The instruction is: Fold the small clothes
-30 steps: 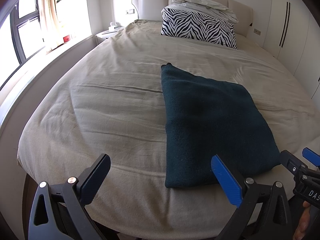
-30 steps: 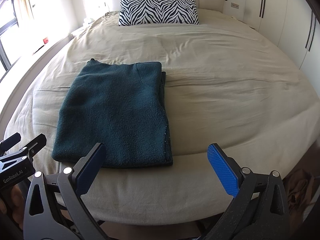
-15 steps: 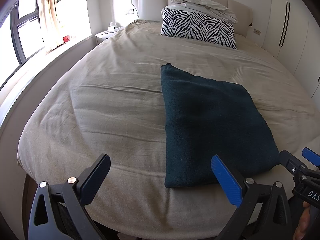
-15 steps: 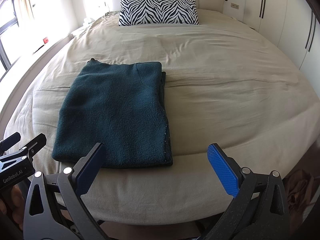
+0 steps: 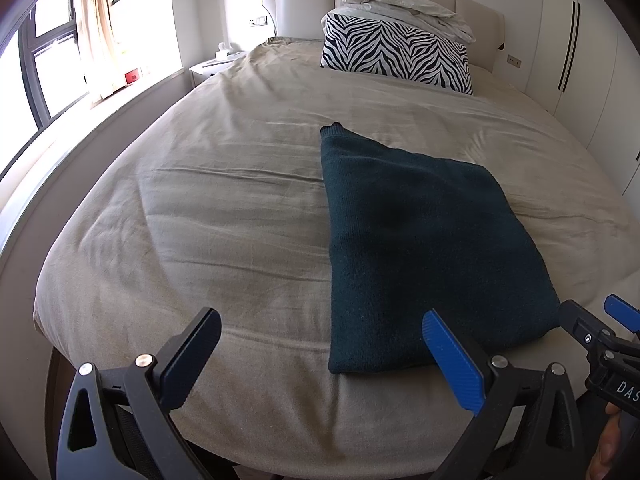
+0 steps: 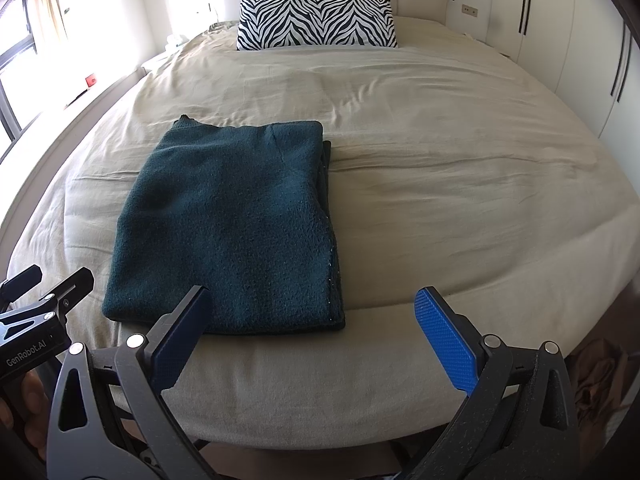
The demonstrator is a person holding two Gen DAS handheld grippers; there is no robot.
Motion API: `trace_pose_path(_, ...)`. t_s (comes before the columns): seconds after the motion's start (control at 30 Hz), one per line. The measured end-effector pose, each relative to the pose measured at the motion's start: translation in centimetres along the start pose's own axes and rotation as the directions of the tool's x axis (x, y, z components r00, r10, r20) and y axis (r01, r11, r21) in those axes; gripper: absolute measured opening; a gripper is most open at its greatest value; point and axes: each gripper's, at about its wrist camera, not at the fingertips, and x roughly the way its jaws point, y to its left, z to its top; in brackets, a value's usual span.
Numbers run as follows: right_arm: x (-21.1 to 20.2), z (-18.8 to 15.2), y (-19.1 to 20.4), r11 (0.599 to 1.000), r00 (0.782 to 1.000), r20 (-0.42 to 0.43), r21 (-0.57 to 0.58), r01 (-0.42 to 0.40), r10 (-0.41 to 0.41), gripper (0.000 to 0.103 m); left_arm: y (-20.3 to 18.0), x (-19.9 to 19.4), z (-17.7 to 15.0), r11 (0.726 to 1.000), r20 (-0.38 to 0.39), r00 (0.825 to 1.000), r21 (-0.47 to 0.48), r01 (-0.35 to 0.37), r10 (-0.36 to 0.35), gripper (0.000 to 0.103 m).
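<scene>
Hand-held grippers point(image 5: 324, 360) point(image 6: 320, 340) wide at bed point(image 6: 440, 208) edge

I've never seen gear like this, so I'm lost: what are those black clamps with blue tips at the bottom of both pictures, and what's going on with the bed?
There is no robot. A person holds a two-finger gripper in each hand, each with a wide-angle camera looking along its fingers. One picture is from the left gripper, the other from the right gripper. Both are open and hold nothing. On the beige bed cover lies a dark green garment, already folded into a rectangle near the foot edge. A zebra pillow sits by the headboard.
</scene>
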Motion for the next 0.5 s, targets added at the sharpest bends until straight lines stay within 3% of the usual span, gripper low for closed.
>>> trace_pose_path(0.5,0.22,-0.39,-0.12,1.000,1.000,-0.005,-0.001,0.000,0.000,0.103,0.02,0.24,-0.10,1.000,0.001,1.000,0.013,-0.010,0.010,0.103)
